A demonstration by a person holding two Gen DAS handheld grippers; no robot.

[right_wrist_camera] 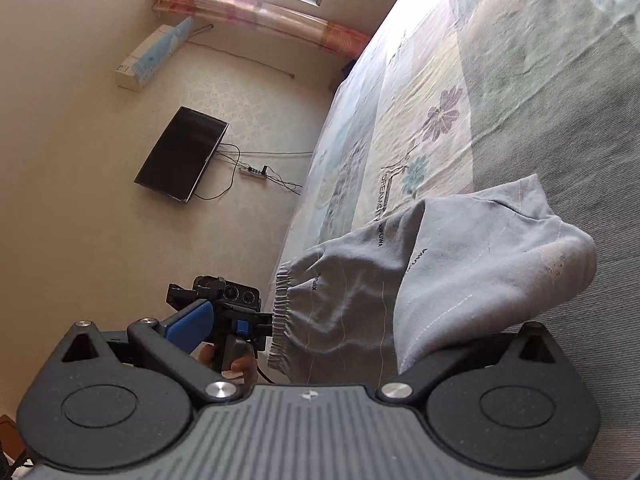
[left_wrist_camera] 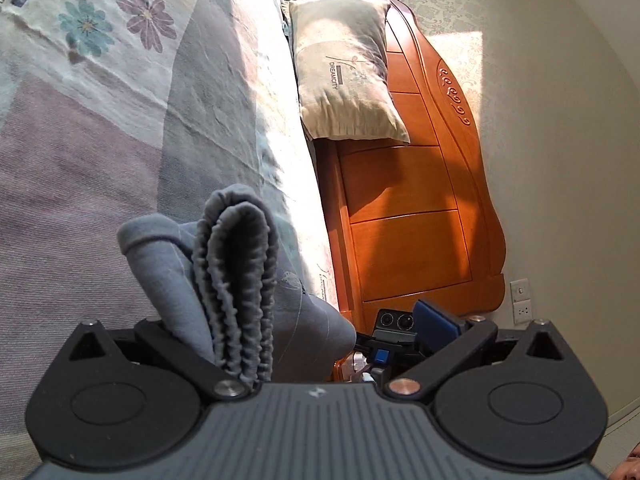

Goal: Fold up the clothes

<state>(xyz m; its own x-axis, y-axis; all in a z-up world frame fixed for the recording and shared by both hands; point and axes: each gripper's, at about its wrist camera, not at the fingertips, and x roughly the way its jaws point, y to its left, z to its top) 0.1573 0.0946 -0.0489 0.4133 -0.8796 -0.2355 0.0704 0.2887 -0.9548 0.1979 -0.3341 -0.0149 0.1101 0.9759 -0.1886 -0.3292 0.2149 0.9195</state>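
Observation:
A pair of grey sweatpants (right_wrist_camera: 360, 280) with an elastic waistband (left_wrist_camera: 236, 280) lies folded at the near edge of the bed. In the left wrist view the bunched waistband and folded cloth fill the gap of my left gripper (left_wrist_camera: 316, 344), whose jaws stand wide; its blue finger pad (left_wrist_camera: 434, 326) shows on the right, clear of the cloth. In the right wrist view the folded cloth drapes over my right gripper (right_wrist_camera: 304, 344); its blue pad (right_wrist_camera: 188, 320) shows at left, free of cloth. The left gripper also shows in the right wrist view (right_wrist_camera: 228, 312), at the waistband.
The bed carries a floral patchwork sheet (left_wrist_camera: 100, 100). A pillow (left_wrist_camera: 344, 68) leans on the wooden headboard (left_wrist_camera: 420, 220). A wall socket (left_wrist_camera: 522, 300) sits beside it. A black TV (right_wrist_camera: 180, 156), a power strip (right_wrist_camera: 252, 172) and an air conditioner (right_wrist_camera: 156, 52) are on the far wall.

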